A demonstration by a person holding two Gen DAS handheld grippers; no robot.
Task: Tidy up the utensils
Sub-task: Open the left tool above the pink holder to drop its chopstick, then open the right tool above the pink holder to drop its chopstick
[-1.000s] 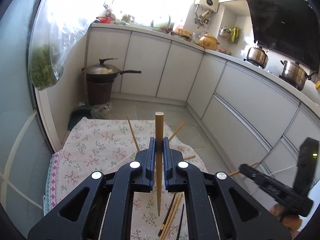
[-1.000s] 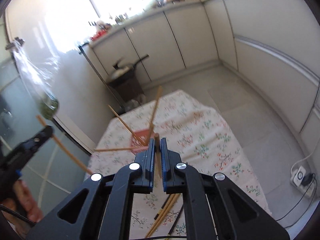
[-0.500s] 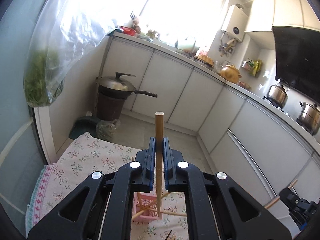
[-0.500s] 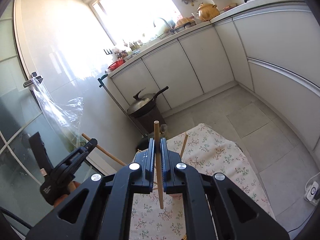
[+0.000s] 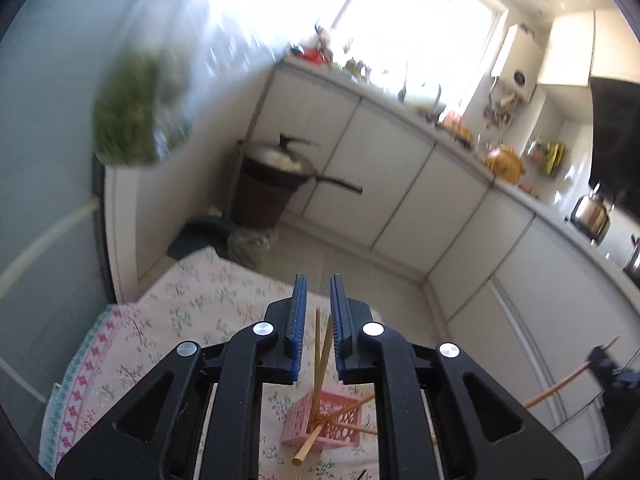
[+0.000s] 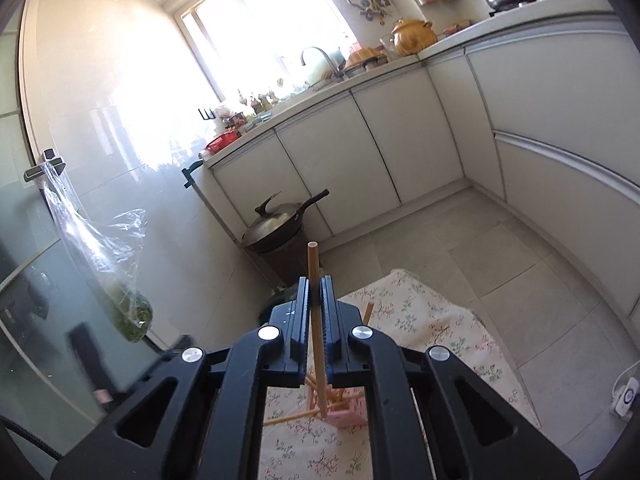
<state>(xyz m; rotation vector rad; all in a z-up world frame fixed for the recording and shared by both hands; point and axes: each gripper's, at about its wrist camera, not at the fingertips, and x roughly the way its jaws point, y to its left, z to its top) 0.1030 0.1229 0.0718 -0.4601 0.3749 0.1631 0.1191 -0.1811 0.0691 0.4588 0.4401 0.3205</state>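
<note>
Below my left gripper (image 5: 317,322), its jaws apart and empty, a pink slotted plastic basket (image 5: 332,426) holds leaning wooden chopsticks (image 5: 317,354), partly hidden by my frame. My right gripper (image 6: 315,312) clamps one upright wooden chopstick (image 6: 314,280); blur smears the left view's edges.

Strong daylight pours through the overexposed kitchen window (image 6: 272,36), glaring off the glossy wall (image 6: 120,128); the left wrist view is motion-blurred, and fisheye bending curves both pictures' dark edges.
</note>
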